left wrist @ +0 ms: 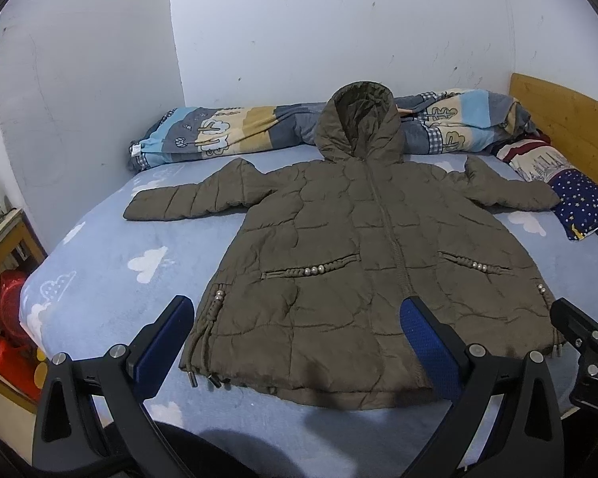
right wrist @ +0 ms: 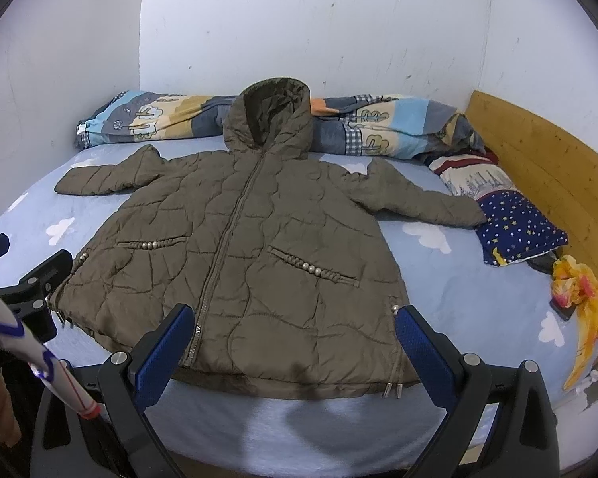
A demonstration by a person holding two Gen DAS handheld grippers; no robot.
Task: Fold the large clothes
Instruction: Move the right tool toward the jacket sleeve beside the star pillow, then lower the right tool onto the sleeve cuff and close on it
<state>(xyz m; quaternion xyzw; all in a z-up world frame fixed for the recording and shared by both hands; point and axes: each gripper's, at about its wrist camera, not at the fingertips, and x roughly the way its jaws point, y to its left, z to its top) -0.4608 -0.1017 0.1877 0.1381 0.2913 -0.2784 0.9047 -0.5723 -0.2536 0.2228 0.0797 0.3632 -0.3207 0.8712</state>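
An olive-brown quilted hooded jacket (left wrist: 339, 247) lies flat, front up and zipped, on the bed, with both sleeves spread sideways and the hood toward the wall. It also shows in the right wrist view (right wrist: 243, 239). My left gripper (left wrist: 297, 330) is open and empty, held above the jacket's hem near its left half. My right gripper (right wrist: 295, 338) is open and empty, held above the hem near the right half. The right gripper's body (left wrist: 582, 338) shows at the right edge of the left wrist view.
The bed has a light blue cloud-print sheet (left wrist: 111, 263). A rolled patterned quilt (left wrist: 227, 131) lies along the wall. A starry blue pillow (right wrist: 518, 227) and a yellow cloth (right wrist: 582, 302) lie by the wooden headboard (right wrist: 546, 167). Red items (left wrist: 8, 330) sit beside the bed at left.
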